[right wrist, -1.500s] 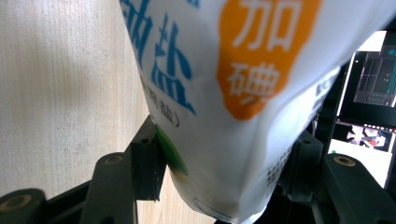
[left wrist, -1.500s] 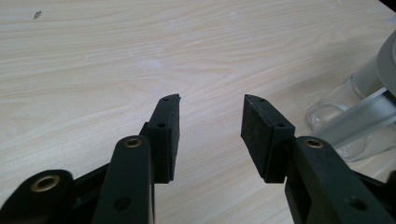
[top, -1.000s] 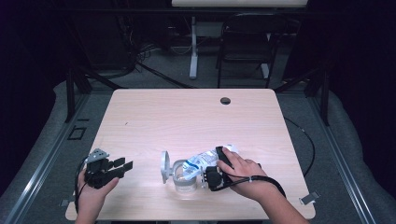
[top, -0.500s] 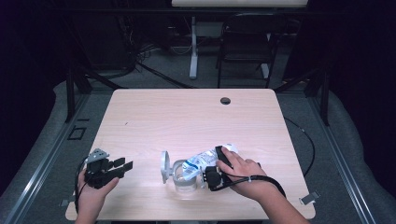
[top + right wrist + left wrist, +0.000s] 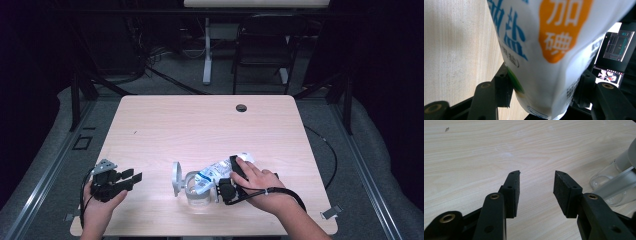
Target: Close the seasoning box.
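1. Surface [image 5: 200, 125]: pale wood-grain top, bare apart from the items near its front edge.
2. Left tongs [image 5: 536, 185]: held low at the front-left of the surface, jaws parted with nothing between the pads; also seen in the high view [image 5: 131, 177].
3. Right tongs [image 5: 541, 95]: jaws closed on the lower end of a white salt bag [image 5: 549, 50]; in the high view the right hand [image 5: 257, 182] carries them just right of centre at the front.
4. Salt bag [image 5: 217, 172]: tilted, its far end over the mouth of a clear glass jar [image 5: 197, 192] whose hinged lid [image 5: 176, 179] stands open to the left.
5. Handling (judgement): the bag is soft film with loose, fairly heavy contents, so it likely sags and shifts; a grip across a flat sealed end seems soundest.
6. Jar (judgement): rigid, smooth and breakable; it may slide if pushed.
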